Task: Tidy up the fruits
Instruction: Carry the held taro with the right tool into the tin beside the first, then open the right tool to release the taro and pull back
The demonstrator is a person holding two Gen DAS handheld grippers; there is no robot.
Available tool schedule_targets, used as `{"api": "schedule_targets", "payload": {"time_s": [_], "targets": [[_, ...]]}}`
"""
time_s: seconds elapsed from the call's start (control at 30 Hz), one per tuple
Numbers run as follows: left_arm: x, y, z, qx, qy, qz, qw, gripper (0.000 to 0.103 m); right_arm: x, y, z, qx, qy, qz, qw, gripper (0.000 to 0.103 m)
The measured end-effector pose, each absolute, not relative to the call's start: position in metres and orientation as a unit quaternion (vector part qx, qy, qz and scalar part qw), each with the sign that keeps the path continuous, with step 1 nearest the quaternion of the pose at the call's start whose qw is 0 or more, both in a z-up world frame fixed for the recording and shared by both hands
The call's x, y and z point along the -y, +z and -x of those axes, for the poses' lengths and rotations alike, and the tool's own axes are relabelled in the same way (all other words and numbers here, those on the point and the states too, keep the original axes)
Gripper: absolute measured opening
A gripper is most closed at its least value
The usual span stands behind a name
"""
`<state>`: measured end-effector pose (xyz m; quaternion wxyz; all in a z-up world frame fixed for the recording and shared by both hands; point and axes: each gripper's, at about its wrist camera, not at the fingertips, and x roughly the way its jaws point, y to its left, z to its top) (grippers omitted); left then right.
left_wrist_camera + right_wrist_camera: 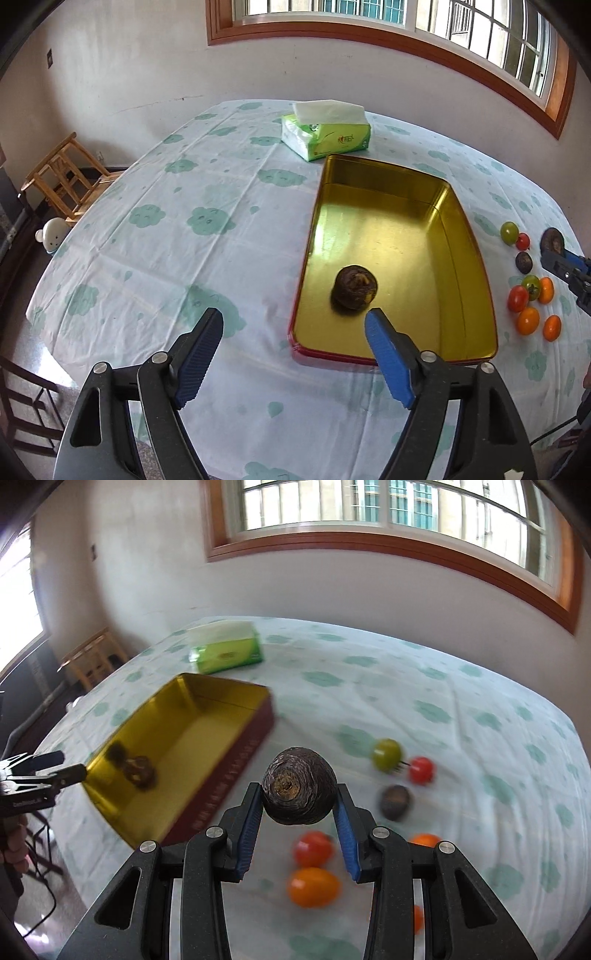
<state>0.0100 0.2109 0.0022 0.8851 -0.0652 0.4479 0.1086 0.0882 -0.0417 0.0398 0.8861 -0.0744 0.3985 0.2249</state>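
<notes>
A gold tin (402,229) with red outer walls lies open on the cloud-print tablecloth. One dark brown round fruit (354,287) rests in its near end. My left gripper (295,317) hovers open over the tin's near left corner, with nothing between its blue pads. My right gripper (298,790) is shut on a second dark brown fruit (299,786), held above the cloth to the right of the tin (207,731). In the left wrist view that right gripper (554,254) and its fruit (551,236) show at the right edge.
Loose fruit lies right of the tin: a green tomato (386,753), red ones (421,770) (313,847), an orange one (314,886) and a dark fruit (395,802). A green tissue pack (325,133) sits behind the tin. A wooden chair (62,177) stands left of the table.
</notes>
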Motion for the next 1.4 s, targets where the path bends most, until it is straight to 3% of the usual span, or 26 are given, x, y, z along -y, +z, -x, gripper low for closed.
{"api": "schedule_targets", "payload": {"time_s": [0.53,1.4], "targets": [[-0.263,-0.018,0.009,-0.469,0.171,0.094,0.861,0.078,-0.081,-0.001,-0.091,-0.437,0.287,0.179,0.833,0.040],[-0.278,-0.024,0.017,-0.472,0.169,0.121,0.857,0.078,-0.116,-0.037,-0.097,-0.469,0.294,0.220,0.803,0.040]]}}
